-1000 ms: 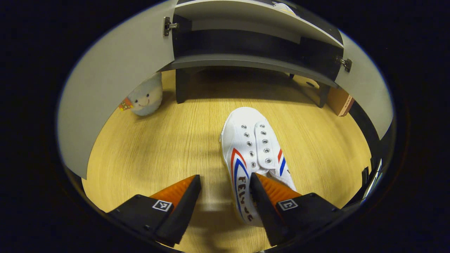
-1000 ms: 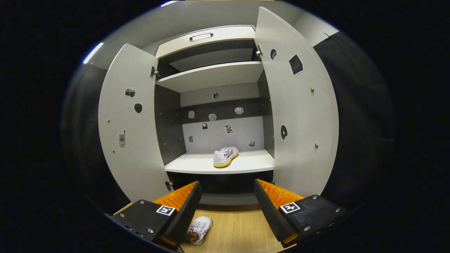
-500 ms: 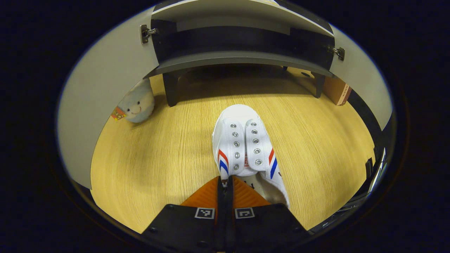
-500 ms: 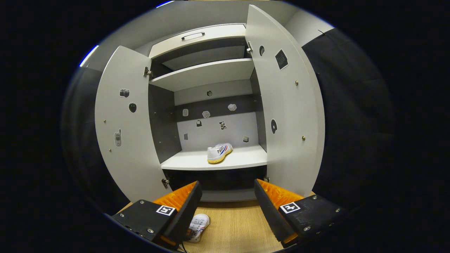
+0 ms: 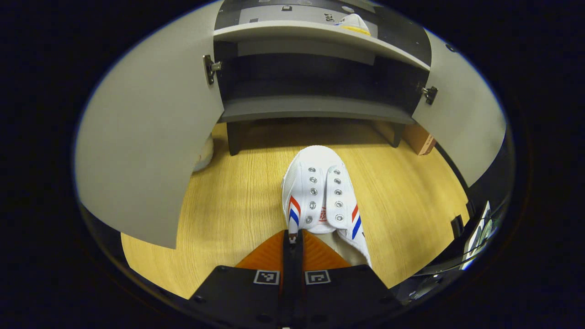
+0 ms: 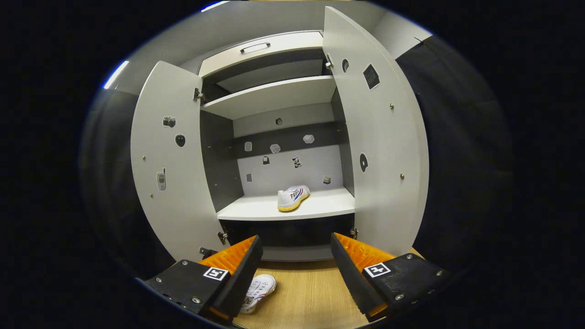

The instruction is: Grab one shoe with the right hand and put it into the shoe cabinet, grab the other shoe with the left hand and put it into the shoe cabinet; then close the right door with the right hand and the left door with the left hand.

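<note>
**Left gripper view: second shoe pinched at the collar, cabinet open ahead**

Left gripper view is centred on the white shoe (image 5: 320, 194), which is held toe-forward above the wooden floor (image 5: 219, 214). The left gripper (image 5: 292, 240) is closed tight, and a thin edge of the shoe's collar beside the tongue is nipped between its fingers. The grip is judged to be taken there because the soft upper gives a fold thin enough to clamp, and the toe is left pointing at the shoe cabinet (image 5: 315, 107) for a straight carry.

In the right gripper view the first shoe (image 6: 293, 198) is seen already lying on the lower shelf (image 6: 256, 211), toward its right side, so the space to its left is left free. The right gripper (image 6: 296, 256) is held spread and empty, back from the cabinet, presumably kept clear until the doors are to be shut. The held shoe also shows low between its fingers.

The left door (image 6: 171, 164) and the right door (image 6: 377, 137) are both swung wide. The left door's lower edge is judged the likeliest snag on the lift. A pale soft object (image 5: 204, 154) is partly hidden behind that door, and a brown box (image 5: 419, 139) sits by the cabinet's far leg; both lie off the path.
</note>
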`<state>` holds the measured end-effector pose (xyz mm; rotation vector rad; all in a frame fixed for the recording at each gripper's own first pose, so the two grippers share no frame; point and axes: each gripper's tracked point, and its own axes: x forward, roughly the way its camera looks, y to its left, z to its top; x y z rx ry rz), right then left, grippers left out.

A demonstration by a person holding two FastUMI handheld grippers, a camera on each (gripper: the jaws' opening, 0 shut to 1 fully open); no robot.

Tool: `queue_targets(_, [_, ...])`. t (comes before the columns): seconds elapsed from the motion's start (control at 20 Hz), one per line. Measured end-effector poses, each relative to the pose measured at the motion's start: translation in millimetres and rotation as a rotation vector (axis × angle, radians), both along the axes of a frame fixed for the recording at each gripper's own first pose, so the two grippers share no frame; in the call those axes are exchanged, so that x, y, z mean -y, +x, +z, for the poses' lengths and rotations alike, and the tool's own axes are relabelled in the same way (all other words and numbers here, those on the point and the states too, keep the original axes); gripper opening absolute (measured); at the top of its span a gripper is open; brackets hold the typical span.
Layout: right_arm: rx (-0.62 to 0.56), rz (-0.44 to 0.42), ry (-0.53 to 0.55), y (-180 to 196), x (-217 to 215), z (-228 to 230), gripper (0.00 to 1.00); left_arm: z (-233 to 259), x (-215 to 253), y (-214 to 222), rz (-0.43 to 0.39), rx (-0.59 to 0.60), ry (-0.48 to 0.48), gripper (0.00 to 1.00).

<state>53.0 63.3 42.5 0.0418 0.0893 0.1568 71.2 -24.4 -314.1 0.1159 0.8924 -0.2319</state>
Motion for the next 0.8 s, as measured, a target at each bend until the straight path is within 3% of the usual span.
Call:
queue_targets(0.35, [-0.004,0.010,0.008,-2,-4,-10,0.92,110,3,3,-0.077,0.087,-0.026,0.06])
queue_targets(0.6, [-0.012,0.005,0.000,-2,2,-16,0.93,185,23,12,-0.102,0.137,-0.120,0.06])
queue_targets(0.8, [-0.004,-0.001,0.004,-1,9,-13,0.92,229,37,47,-0.108,0.207,-0.133,0.06])
